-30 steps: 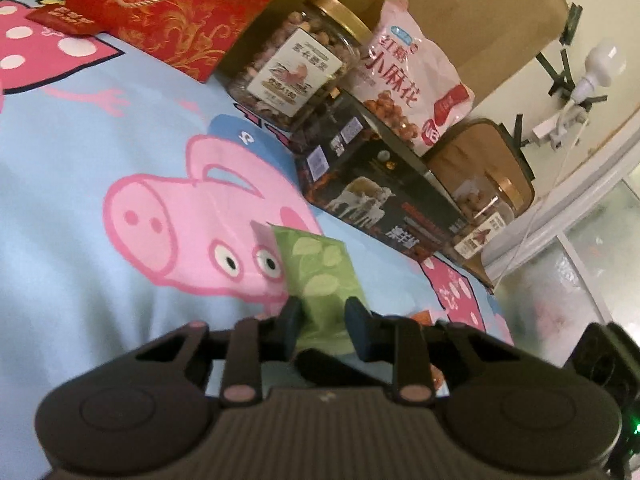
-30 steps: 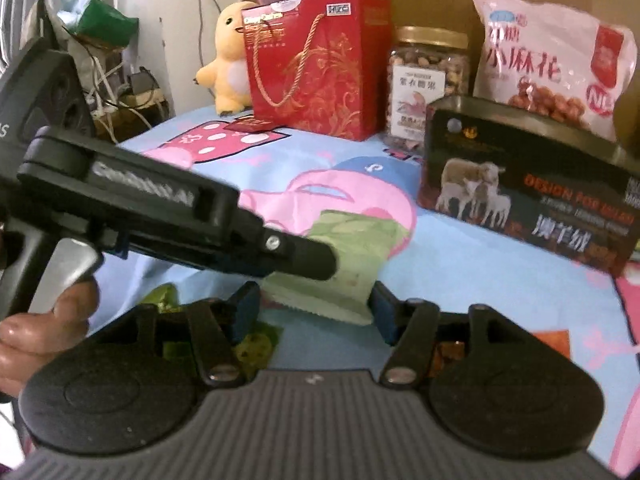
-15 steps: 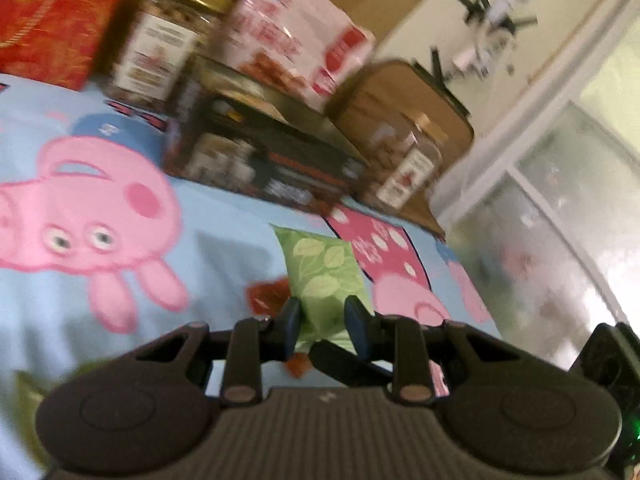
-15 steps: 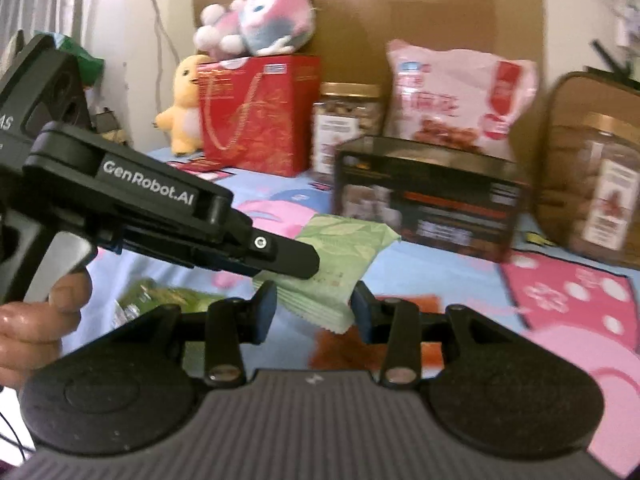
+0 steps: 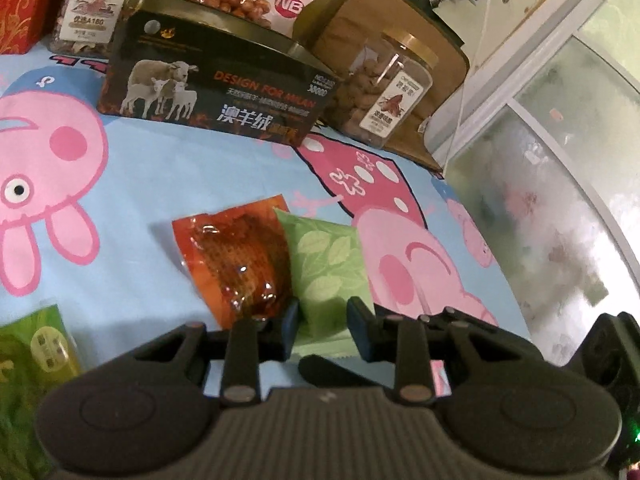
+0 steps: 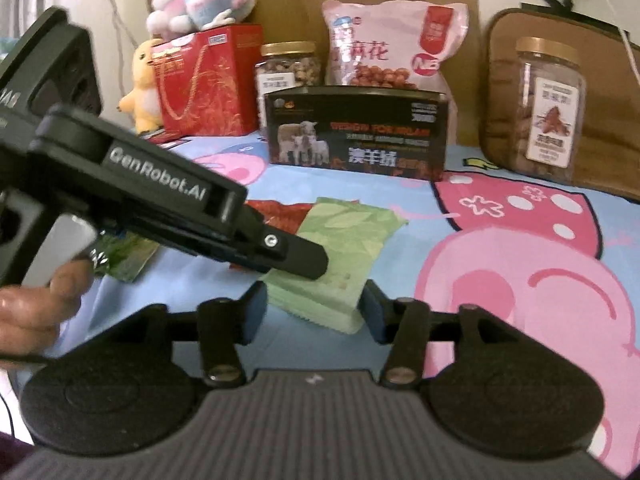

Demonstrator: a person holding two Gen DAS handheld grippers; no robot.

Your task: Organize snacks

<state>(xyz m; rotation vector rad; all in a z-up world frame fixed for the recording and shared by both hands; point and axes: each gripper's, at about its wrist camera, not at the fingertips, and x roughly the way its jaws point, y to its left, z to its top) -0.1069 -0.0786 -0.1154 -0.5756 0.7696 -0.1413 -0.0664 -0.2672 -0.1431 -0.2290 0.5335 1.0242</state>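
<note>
My left gripper is shut on a light green leaf-print snack packet and holds it low over the cartoon-pig sheet, right beside an orange-red snack packet that lies flat. In the right wrist view the left gripper's arm crosses from the left over the same green packet. My right gripper is open, its fingers on either side of the packet's near end, not clamped. A darker green packet lies at the left.
Along the back stand a dark sheep-print box, two nut jars, a pink snack bag, a red gift bag and plush toys. A brown case leans behind. A window lies to the right.
My left gripper has carried the green packet to the right and down, to beside the orange-red packet. My right gripper followed and its jaws have spread wider.
</note>
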